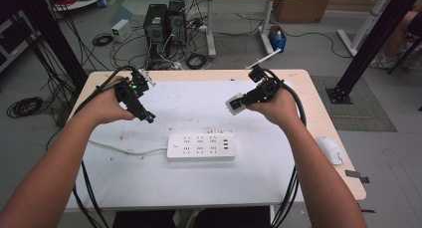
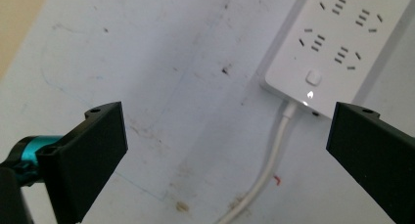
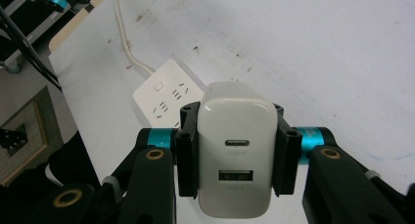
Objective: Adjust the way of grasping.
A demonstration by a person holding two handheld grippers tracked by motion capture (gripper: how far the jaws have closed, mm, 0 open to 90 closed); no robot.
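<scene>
A white power strip (image 1: 201,147) lies flat in the middle of the white table (image 1: 199,183), its white cable (image 1: 119,149) running off to the left. My right gripper (image 1: 238,103) is held above the table, right of the strip, shut on a white USB charger (image 3: 236,155) whose two ports face the camera. The strip (image 3: 164,98) lies beyond the charger. My left gripper (image 1: 148,115) hovers left of the strip with its jaws wide apart and nothing between them. In the left gripper view the strip's switch end (image 2: 337,48) and cable (image 2: 266,170) lie between the fingers (image 2: 93,150).
A white mouse (image 1: 332,149) rests near the table's right edge. Black cables (image 1: 293,188) trail from both grippers down over the front edge. Computer towers (image 1: 164,24) and tangled wires sit on the floor behind the table.
</scene>
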